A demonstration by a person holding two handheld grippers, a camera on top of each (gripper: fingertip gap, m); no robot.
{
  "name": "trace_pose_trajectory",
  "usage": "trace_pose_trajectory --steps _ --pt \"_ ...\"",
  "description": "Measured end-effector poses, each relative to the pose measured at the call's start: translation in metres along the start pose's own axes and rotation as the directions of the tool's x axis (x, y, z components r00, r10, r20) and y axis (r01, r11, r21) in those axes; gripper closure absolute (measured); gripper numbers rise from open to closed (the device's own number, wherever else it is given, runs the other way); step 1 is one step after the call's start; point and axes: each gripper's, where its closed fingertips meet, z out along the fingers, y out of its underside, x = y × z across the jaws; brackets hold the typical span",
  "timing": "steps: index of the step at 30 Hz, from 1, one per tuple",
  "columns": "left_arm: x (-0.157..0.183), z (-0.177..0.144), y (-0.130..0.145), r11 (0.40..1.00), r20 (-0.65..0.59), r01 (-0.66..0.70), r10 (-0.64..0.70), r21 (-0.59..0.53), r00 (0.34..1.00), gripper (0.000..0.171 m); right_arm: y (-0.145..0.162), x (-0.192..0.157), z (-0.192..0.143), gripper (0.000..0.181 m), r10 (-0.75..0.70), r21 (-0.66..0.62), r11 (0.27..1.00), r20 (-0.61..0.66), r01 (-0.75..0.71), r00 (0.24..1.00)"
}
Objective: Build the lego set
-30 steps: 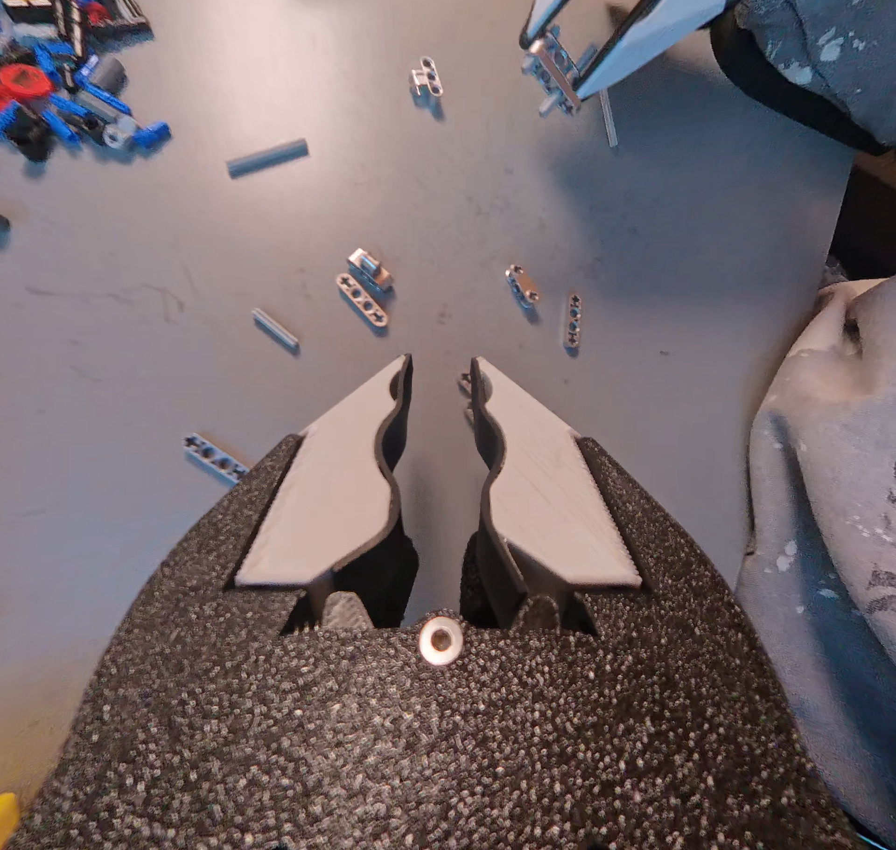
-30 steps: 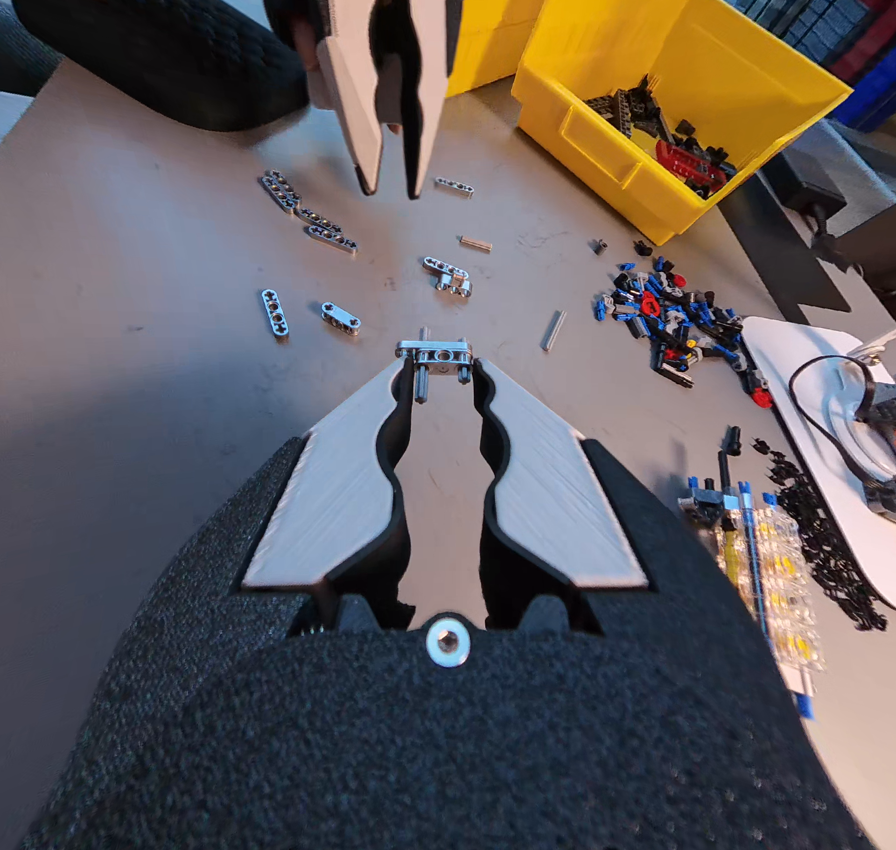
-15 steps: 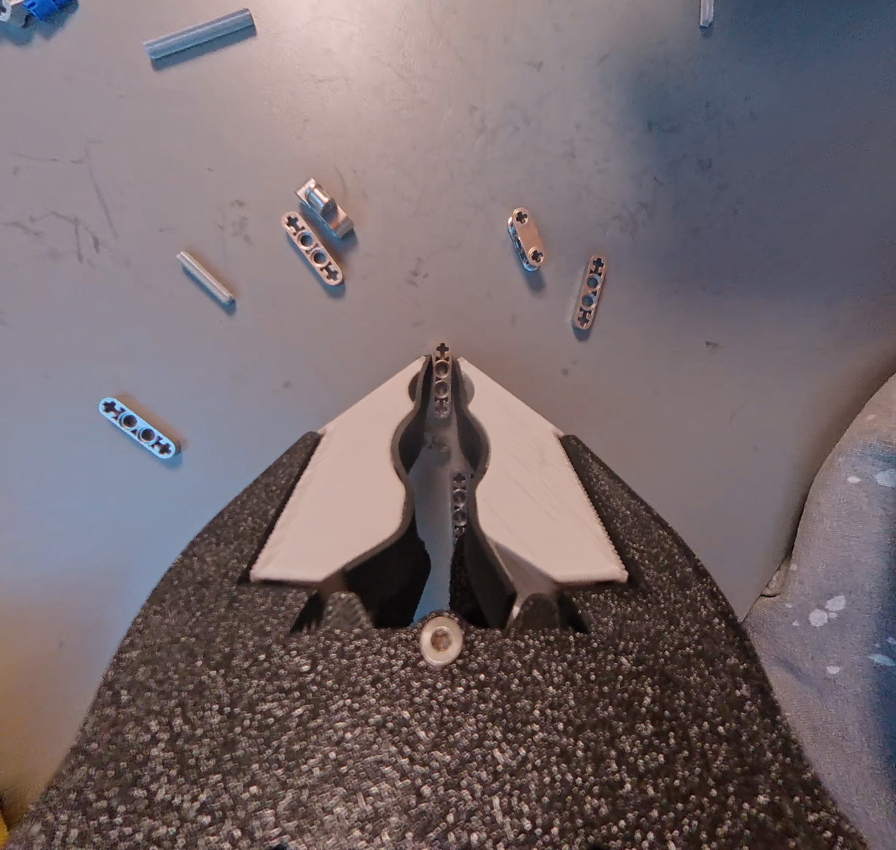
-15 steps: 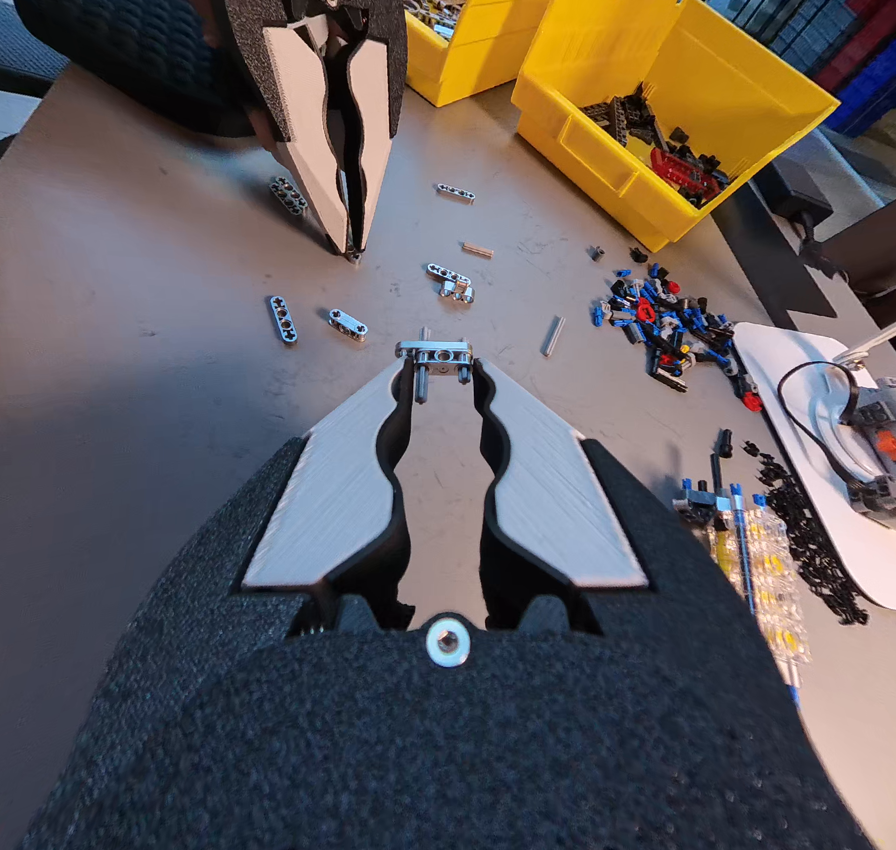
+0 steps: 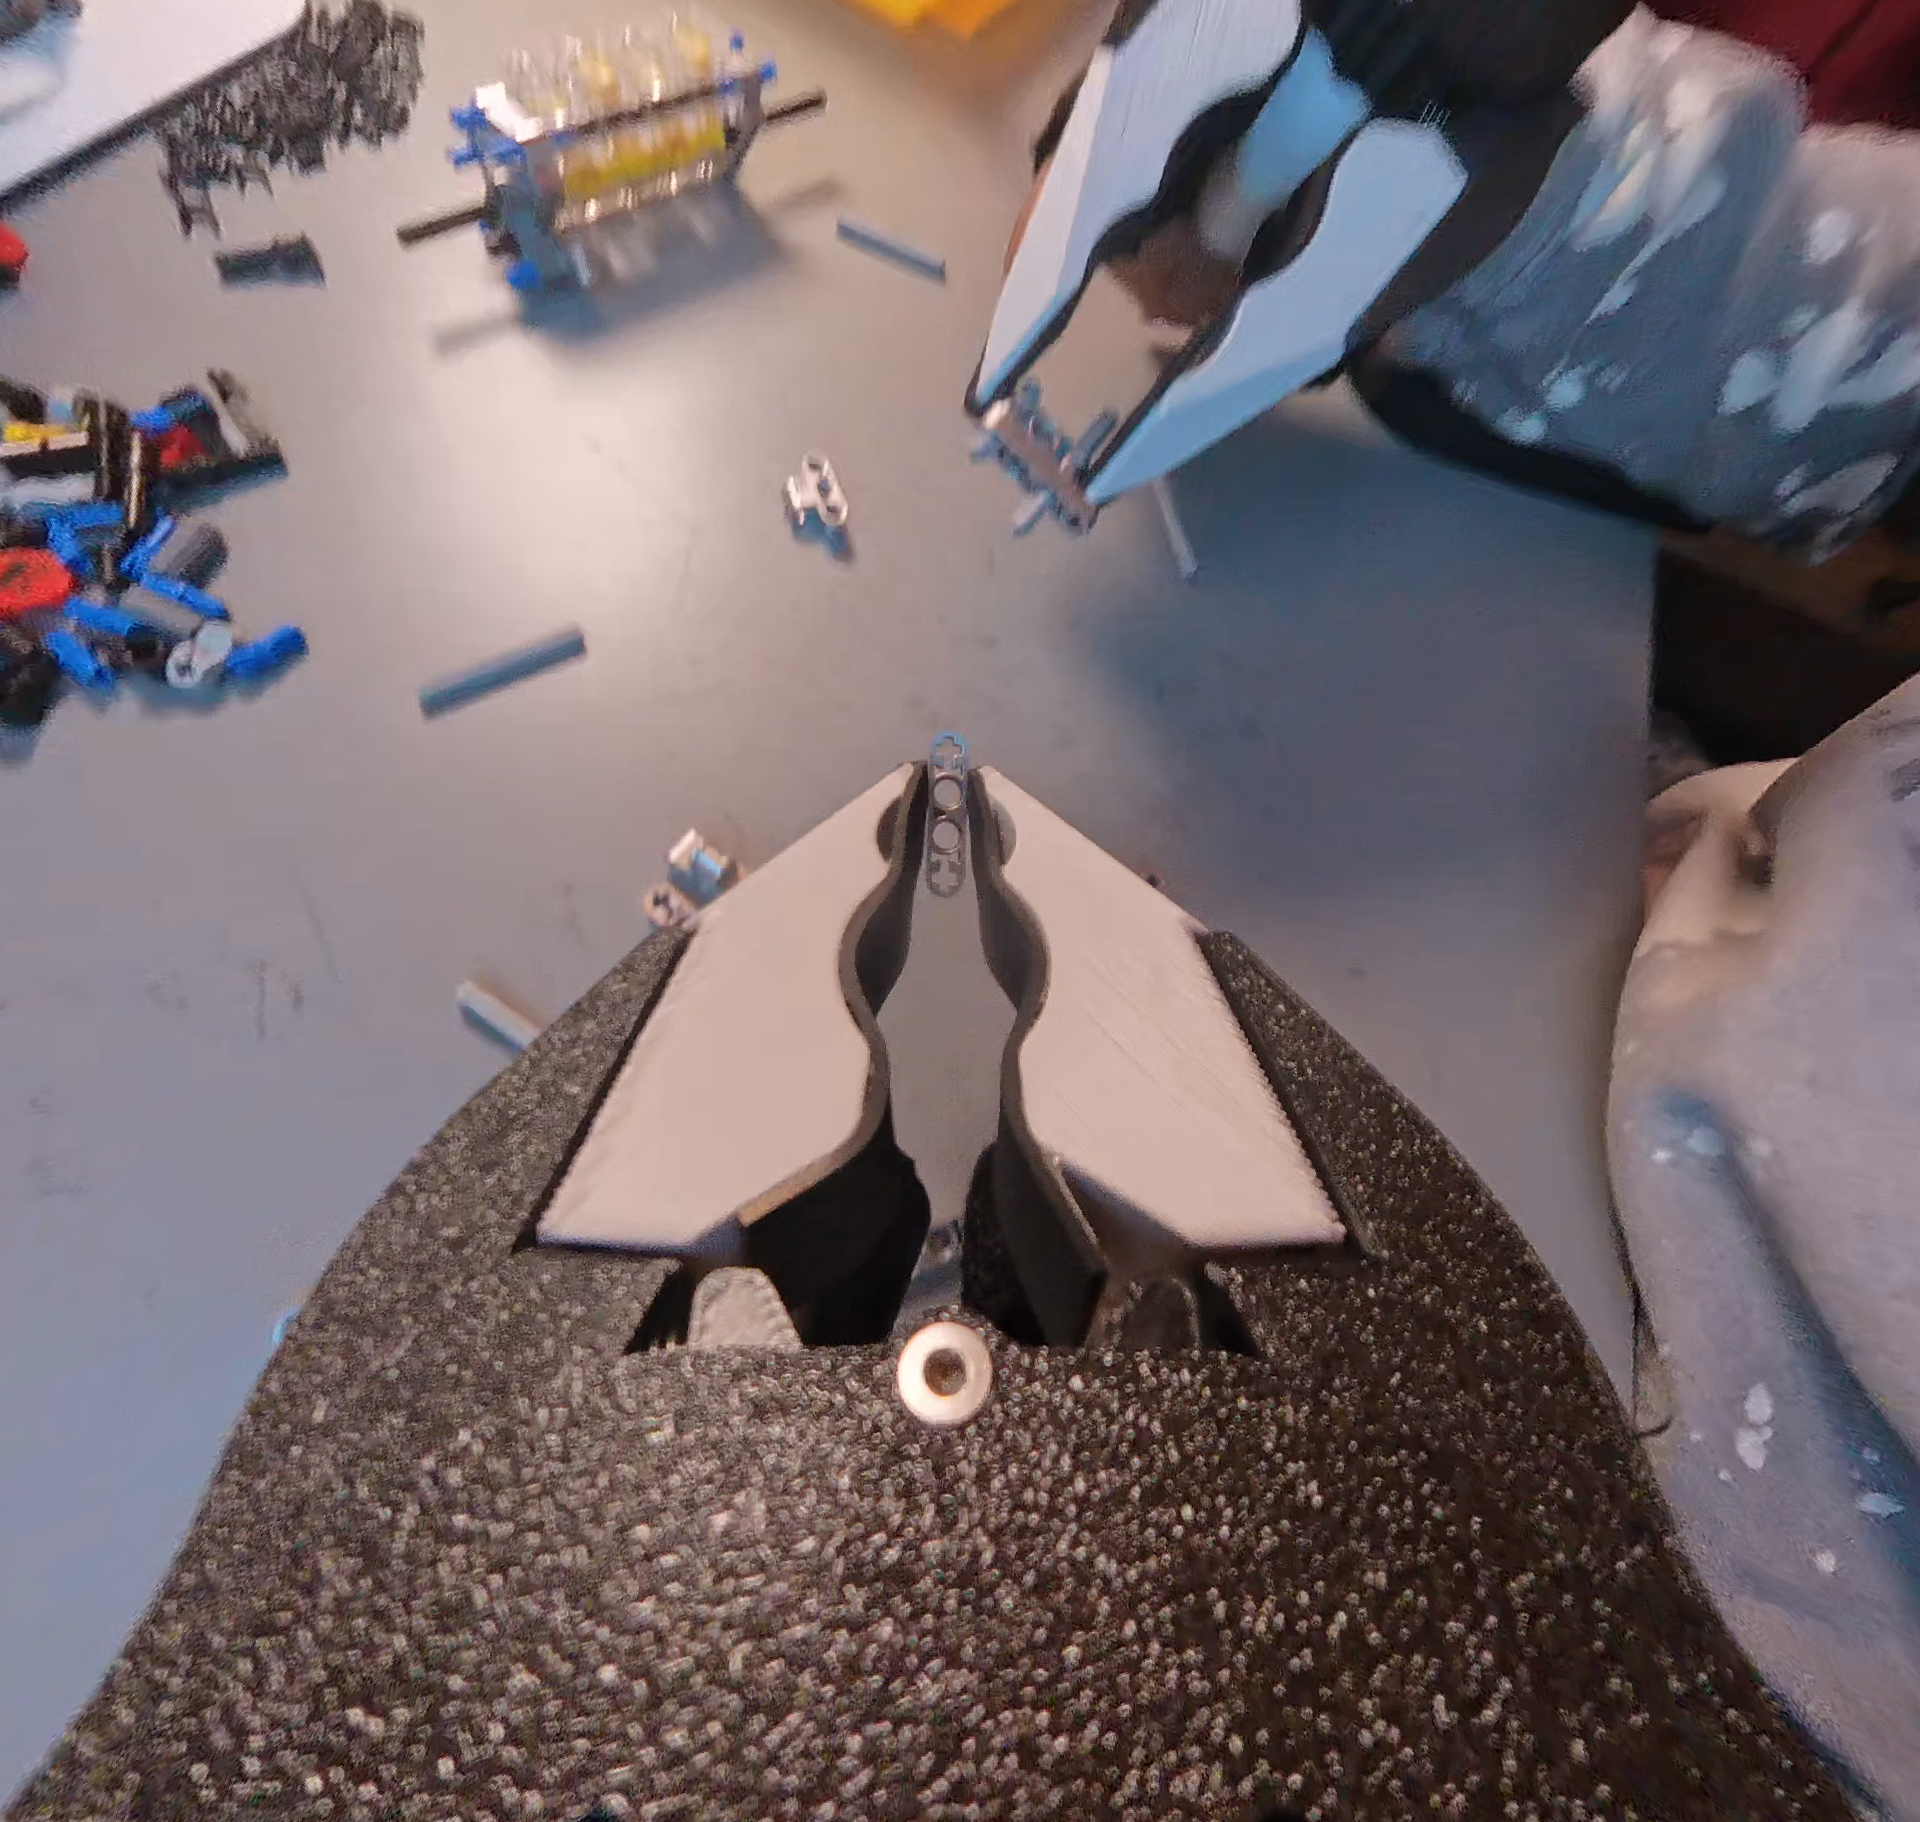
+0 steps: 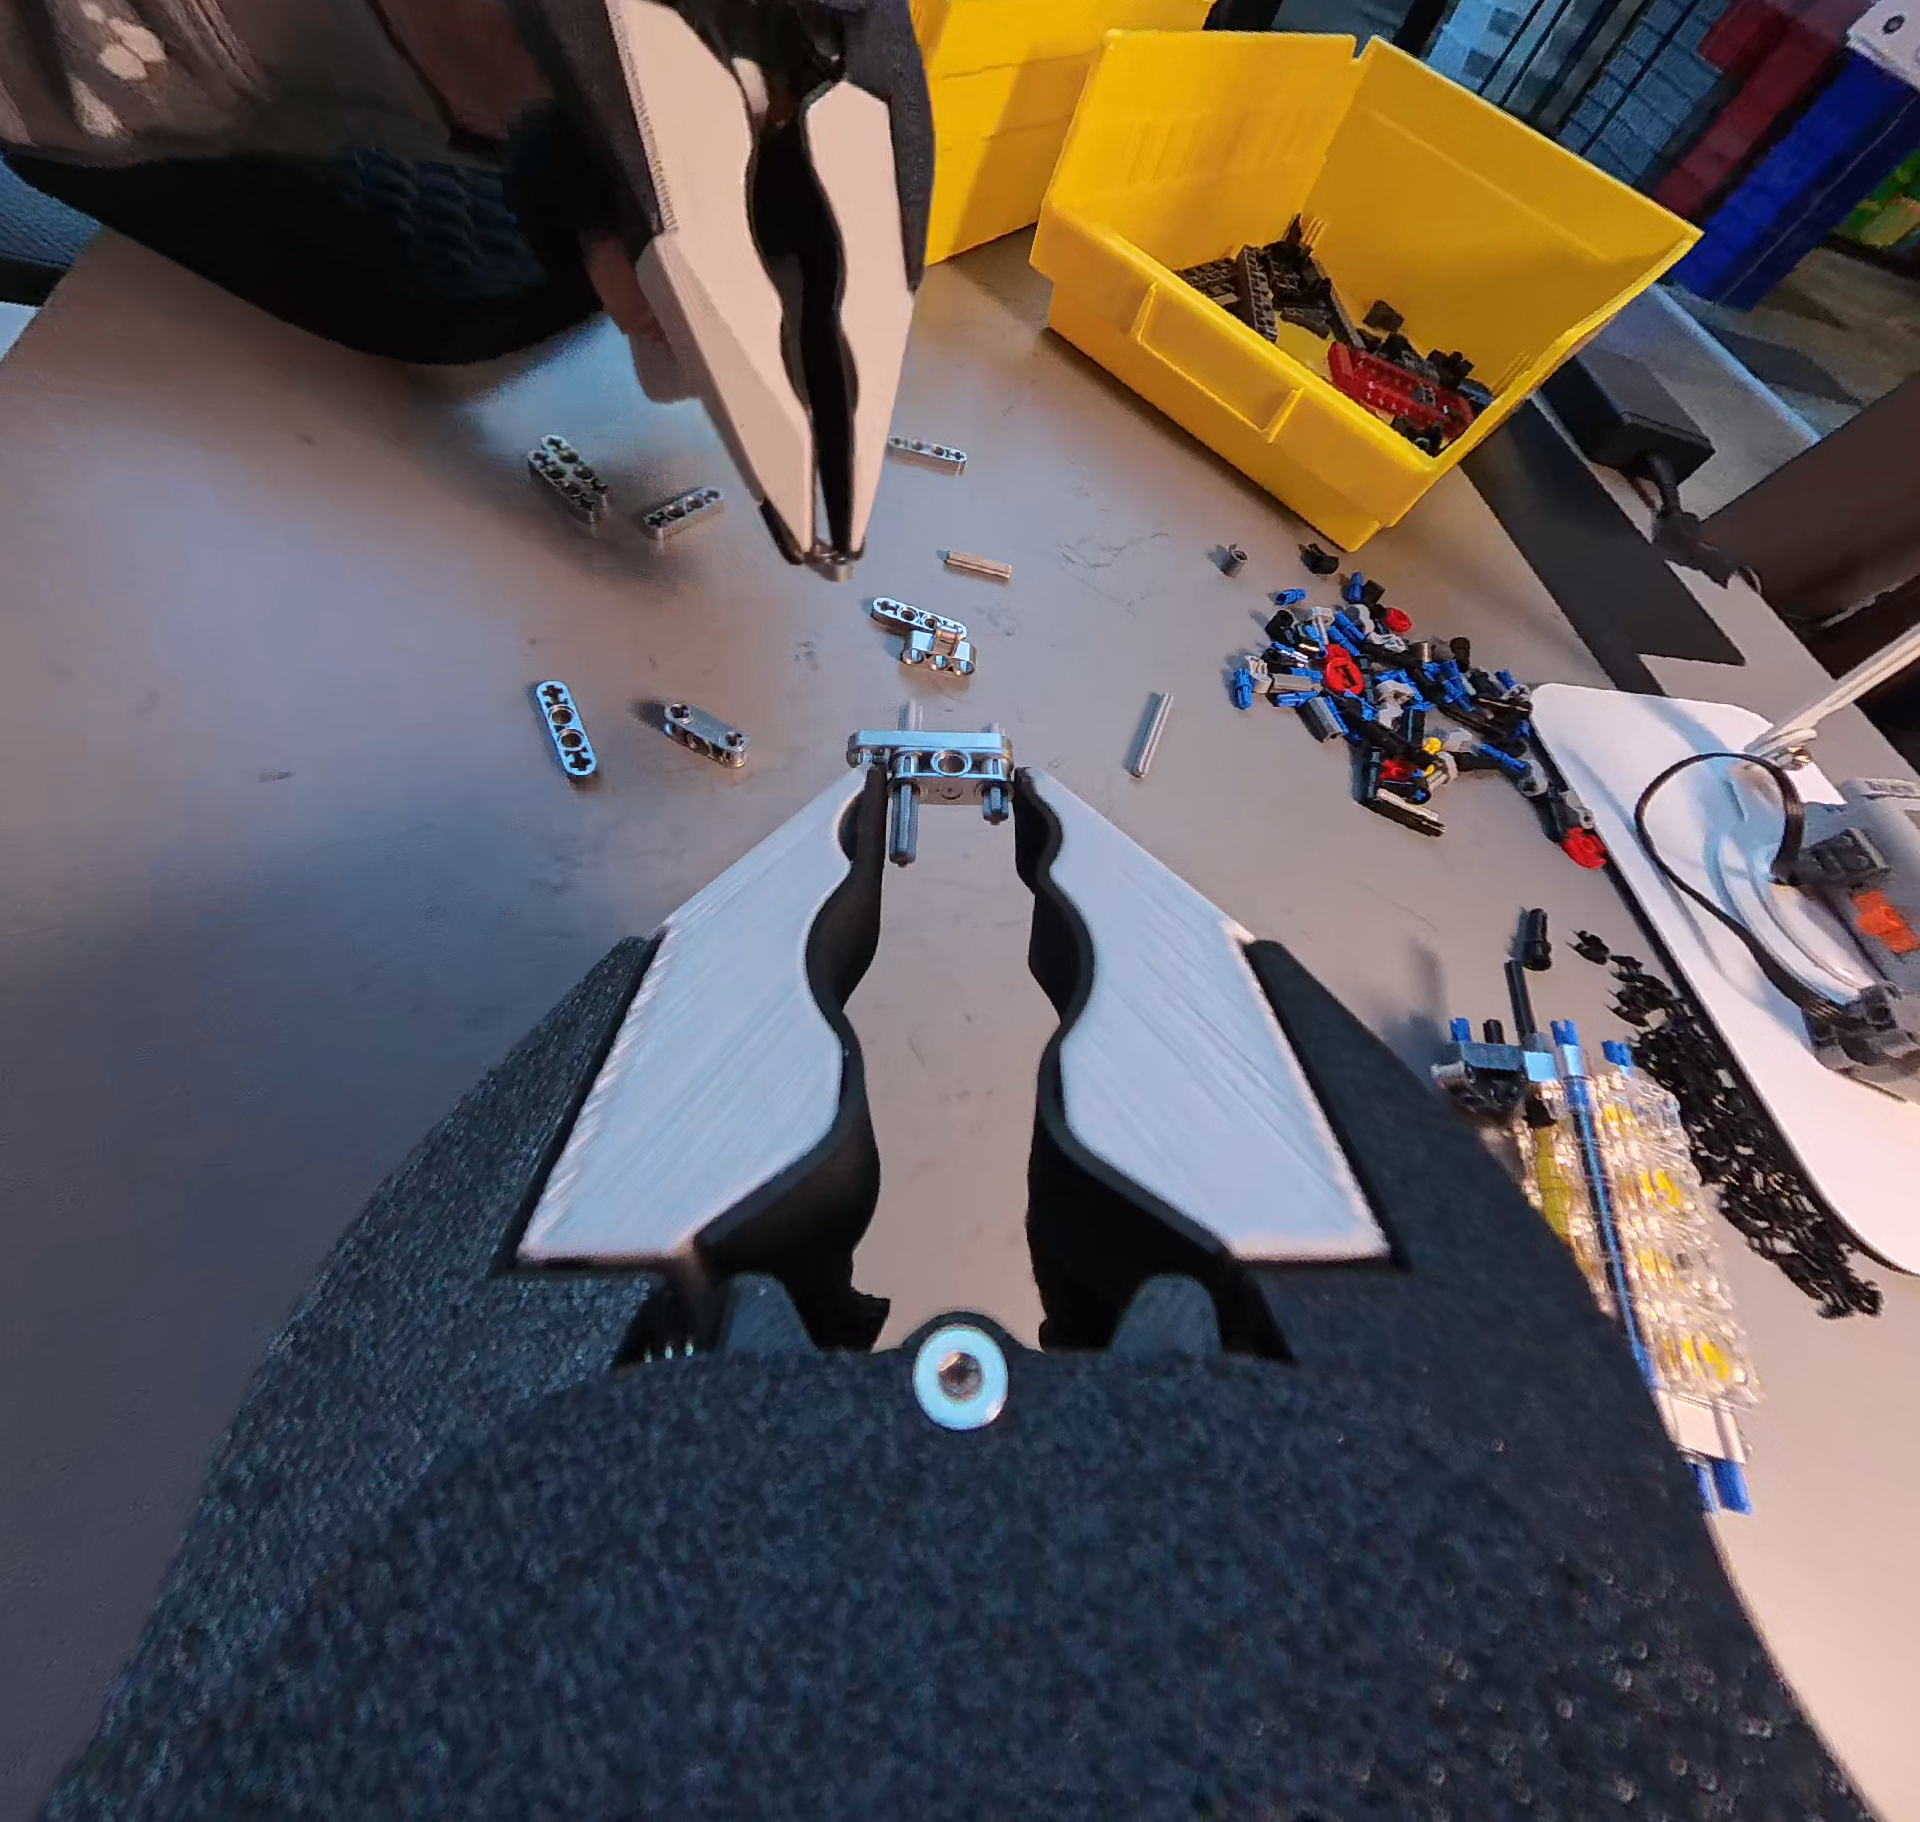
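Lifted off table, left gripper (image 5: 948,773) fingers clamped on thin beam (image 5: 945,830) (edge-on), right gripper (image 6: 940,780) clamping small assembly (image 6: 932,764).

Motion blur is smeared across the left wrist view's upper half; the right wrist view is held sharp, wide-angle bending is seen at edges, soft shadows are cast leftward.

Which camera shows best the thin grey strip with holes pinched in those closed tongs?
The left wrist view: the thin grey holed strip faces it, clamped in the left gripper. The right wrist view shows only its end.
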Motion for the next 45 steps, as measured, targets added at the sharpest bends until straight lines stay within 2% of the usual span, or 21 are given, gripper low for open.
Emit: trace_pose_trajectory --steps 3,6,9,12,15,22,24,29,35,45 --pt "-0.001 0.0 -0.037 0.98 -0.163 0.103 -0.075 0.172 0.984 0.166 -0.004 0.004 -0.001 0.159 -0.003 0.033 0.999 -0.028 0.004 1.0" --pt "-0.002 -0.002 -0.068 0.906 -0.388 0.313 -0.19 0.284 0.902 0.166 -0.012 0.011 -0.006 0.159 -0.006 0.081 0.997 -0.072 0.012 0.997" --pt "-0.007 -0.002 -0.081 0.788 -0.575 0.539 -0.303 0.298 0.76 0.166 -0.017 0.018 -0.01 0.159 0.0 0.121 0.993 -0.113 0.013 0.994" --pt "-0.01 0.0 -0.077 0.712 -0.655 0.647 -0.357 0.271 0.666 0.166 -0.018 0.022 -0.011 0.159 0.004 0.135 0.991 -0.132 0.014 0.991" --pt "-0.008 -0.007 -0.079 0.682 -0.69 0.677 -0.348 0.278 0.634 0.166 -0.02 0.019 -0.008 0.159 -0.012 0.137 0.99 -0.135 0.03 0.991" --pt "-0.003 -0.007 -0.079 0.661 -0.725 0.715 -0.375 0.227 0.578 0.166 -0.029 0.009 0.001 0.159 -0.043 0.148 0.987 -0.122 0.061 0.992" --pt "0.0 -0.009 -0.08 0.67 -0.723 0.708 -0.373 0.224 0.581 0.166 -0.031 0.008 0.001 0.159 -0.046 0.151 0.986 -0.124 0.064 0.991" --pt "0.003 -0.008 -0.077 0.717 -0.666 0.651 -0.361 0.25 0.653 0.166 -0.031 0.006 0.003 0.159 -0.061 0.148 0.986 -0.126 0.08 0.99" --pt "0.003 -0.001 -0.075 0.683 -0.69 0.699 -0.401 0.213 0.602 0.166 -0.032 0.002 0.006 0.159 -0.097 0.133 0.984 -0.134 0.115 0.986" --pt "0.016 0.005 -0.078 0.679 -0.722 0.713 -0.404 0.175 0.562 0.166 -0.035 -0.002 0.005 0.159 -0.123 0.127 0.982 -0.137 0.141 0.983"
